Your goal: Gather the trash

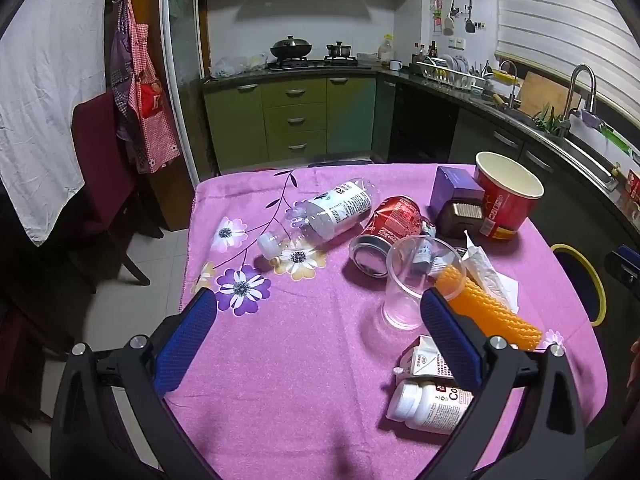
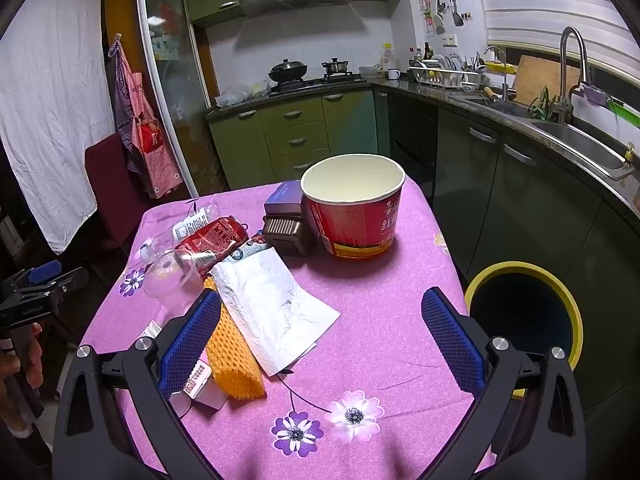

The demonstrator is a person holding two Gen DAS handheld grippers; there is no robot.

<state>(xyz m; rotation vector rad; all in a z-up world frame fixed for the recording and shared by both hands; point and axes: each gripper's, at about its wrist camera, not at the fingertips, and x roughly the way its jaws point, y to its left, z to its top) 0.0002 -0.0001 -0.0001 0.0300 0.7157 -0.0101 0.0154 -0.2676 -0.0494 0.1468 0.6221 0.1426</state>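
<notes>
left tongs (image 1: 316, 320): i hold them wide, empty, litter ahead to choose from.
right tongs (image 2: 322, 324): wide, empty; bin (image 2: 576, 308) just right, for short drops.

Black grippers, silver screws, blue mesh-textured fingers (image 1: 184, 332).
</notes>
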